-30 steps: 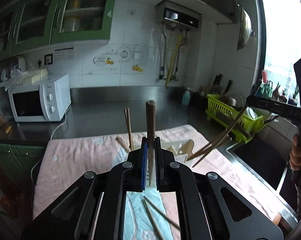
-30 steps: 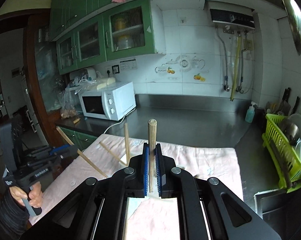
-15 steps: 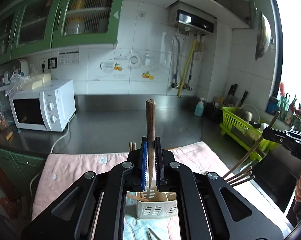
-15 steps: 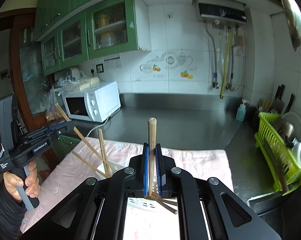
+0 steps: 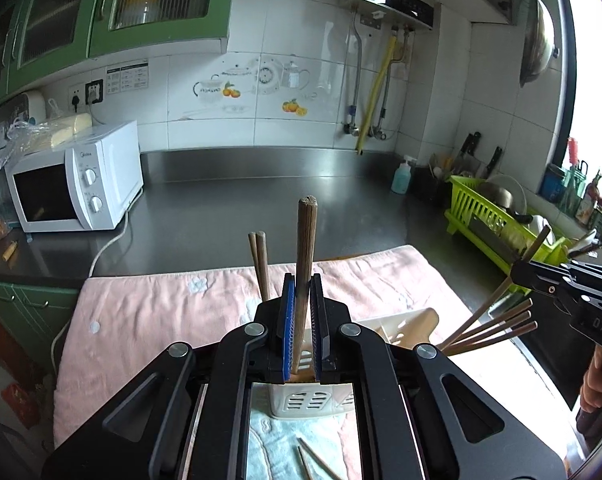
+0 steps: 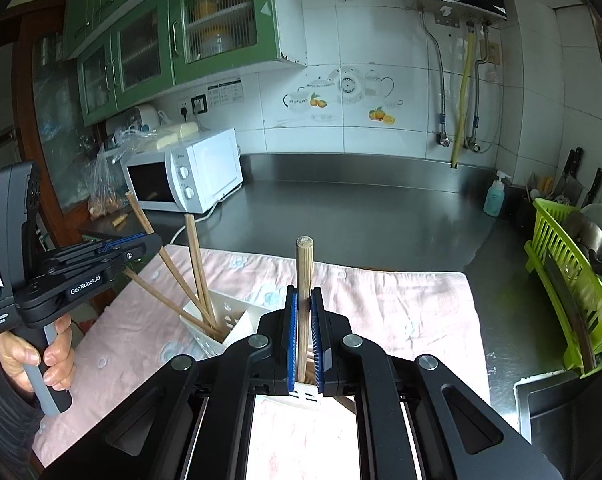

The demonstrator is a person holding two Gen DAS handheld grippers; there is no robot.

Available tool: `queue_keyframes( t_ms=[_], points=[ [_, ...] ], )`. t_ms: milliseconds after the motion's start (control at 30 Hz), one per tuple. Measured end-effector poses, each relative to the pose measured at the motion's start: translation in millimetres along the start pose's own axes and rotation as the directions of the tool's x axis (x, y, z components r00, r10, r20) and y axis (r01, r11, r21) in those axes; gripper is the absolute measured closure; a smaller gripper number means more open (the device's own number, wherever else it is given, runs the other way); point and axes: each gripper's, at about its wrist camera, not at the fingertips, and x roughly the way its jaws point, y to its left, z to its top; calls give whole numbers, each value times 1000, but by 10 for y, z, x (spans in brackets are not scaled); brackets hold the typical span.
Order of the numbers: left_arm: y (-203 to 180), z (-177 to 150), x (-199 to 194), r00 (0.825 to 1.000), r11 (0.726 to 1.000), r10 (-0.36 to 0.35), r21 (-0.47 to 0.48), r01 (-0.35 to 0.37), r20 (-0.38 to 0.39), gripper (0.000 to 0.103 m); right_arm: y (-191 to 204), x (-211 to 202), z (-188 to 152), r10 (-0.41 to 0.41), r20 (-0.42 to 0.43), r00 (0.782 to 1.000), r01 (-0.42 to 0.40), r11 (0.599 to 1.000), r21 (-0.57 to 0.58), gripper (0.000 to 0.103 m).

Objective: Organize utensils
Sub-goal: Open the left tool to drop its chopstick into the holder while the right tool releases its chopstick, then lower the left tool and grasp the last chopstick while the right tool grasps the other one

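My left gripper (image 5: 302,280) is shut on a dark brown chopstick (image 5: 305,256), held upright over a white slotted utensil holder (image 5: 313,400) on the pink towel. My right gripper (image 6: 304,294) is shut on a light wooden chopstick (image 6: 304,280), also upright over the holder (image 6: 221,328). Several chopsticks (image 6: 197,276) stand in the holder, leaning out. The right gripper shows in the left wrist view (image 5: 561,280); the left gripper shows in the right wrist view (image 6: 137,246). Loose chopsticks (image 5: 313,460) lie on the towel below the holder.
A pink towel (image 5: 161,304) covers the steel counter (image 5: 241,204). A white microwave (image 5: 73,188) stands at the back left. A green dish rack (image 6: 569,280) and a sink (image 6: 557,400) are on the right. A soap bottle (image 5: 403,178) stands by the wall.
Both grippers have risen and tilted more level, each keeping its chopstick. The holder now lies directly under both grippers, with the chopstick tips at its opening.
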Motion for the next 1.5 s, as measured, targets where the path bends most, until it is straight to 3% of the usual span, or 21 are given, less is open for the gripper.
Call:
queue_keyframes(
  t_ms=[300,400,633,733,933,1167,1500],
  points=[
    [-38,-48,-68,1000,1000,-22,1,22,10,92,51,-78,-34,-24,20,1000,24,1000,-19,85],
    [-33,-59,-184,999,1000,-23,-1,23,28,81,84,-239,-64,-43,60,997,45,999,-30,74],
    [-42,-195,-591,998,1000,-18,4,18,67,71,244,-609,-388,-1,94,996,5,999,-46,74],
    [-62,-348,-752,998,1000,2,8,-3,70,63,369,-654,-696,34,65,997,-31,998,-49,74],
    [-13,-799,-951,999,1000,18,1,-18,29,57,659,-529,-1435,79,-49,996,-82,995,-60,74],
    [136,-1387,-1068,997,997,67,-28,-68,-25,52,906,-220,-2144,112,-196,974,-121,992,-35,74],
    [351,-1967,-1145,988,990,131,-48,-135,-82,49,1074,169,-2570,128,-293,948,-137,990,-11,81]
  ],
)
